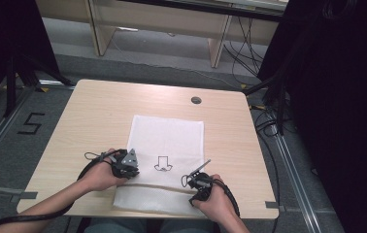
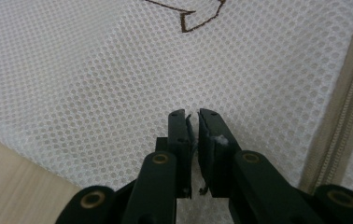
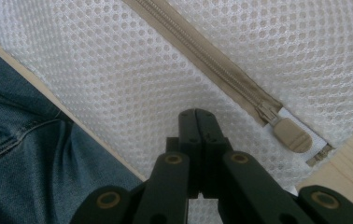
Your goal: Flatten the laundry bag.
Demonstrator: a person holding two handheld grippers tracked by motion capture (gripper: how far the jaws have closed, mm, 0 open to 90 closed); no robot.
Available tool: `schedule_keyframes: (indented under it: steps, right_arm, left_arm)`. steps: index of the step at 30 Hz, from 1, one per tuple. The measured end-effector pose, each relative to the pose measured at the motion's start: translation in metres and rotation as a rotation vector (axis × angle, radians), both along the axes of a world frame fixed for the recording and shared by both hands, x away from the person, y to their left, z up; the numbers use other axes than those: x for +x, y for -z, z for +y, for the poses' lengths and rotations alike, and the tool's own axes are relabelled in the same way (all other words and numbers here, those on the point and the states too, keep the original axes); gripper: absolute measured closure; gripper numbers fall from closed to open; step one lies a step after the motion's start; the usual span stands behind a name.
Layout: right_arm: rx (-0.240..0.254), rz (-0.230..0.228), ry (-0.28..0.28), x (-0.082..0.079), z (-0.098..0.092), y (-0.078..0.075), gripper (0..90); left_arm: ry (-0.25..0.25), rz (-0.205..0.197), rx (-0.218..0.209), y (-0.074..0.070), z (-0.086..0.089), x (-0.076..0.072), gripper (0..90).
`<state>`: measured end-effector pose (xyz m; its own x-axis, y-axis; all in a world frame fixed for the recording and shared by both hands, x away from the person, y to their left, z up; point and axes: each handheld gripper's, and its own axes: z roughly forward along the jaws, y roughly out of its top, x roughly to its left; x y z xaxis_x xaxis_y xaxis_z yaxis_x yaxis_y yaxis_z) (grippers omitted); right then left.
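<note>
A white mesh bag [image 1: 168,138] lies flat on the wooden table [image 1: 94,116], with a brown print [image 1: 162,164] at its middle and a beige zipper [image 1: 157,187] across its near end. My left gripper [image 1: 132,170] rests at the bag's left edge. In the left gripper view the left gripper [image 2: 192,114] points down at the mesh [image 2: 95,84], its jaws closed to a thin slit with no fabric between them. My right gripper [image 1: 193,183] is shut and holds nothing, its tips [image 3: 197,112] over the mesh just left of the zipper pull [image 3: 292,135].
A round cable hole [image 1: 196,100] sits near the table's far edge. The person's jeans [image 3: 20,154] are just below the near table edge. Dark curtains and stands flank the table, and cables [image 1: 269,121] lie on the floor at right.
</note>
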<state>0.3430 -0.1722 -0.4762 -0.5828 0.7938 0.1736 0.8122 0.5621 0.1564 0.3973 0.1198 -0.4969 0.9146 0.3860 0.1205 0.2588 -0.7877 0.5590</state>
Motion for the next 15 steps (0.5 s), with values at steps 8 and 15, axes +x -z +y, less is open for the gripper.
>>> schedule_keyframes:
  steps: [8, 15]
  right_arm:
    - [0.106, -0.159, 0.086, 0.012, -0.026, -0.029, 89.4]
    - [0.096, -0.143, 0.138, 0.029, -0.047, -0.012, 88.3]
  left_arm:
    - [0.011, 0.038, -0.034, -0.009, 0.008, -0.019, 78.9]
    - [0.015, 0.067, -0.018, -0.004, 0.009, -0.029, 78.8]
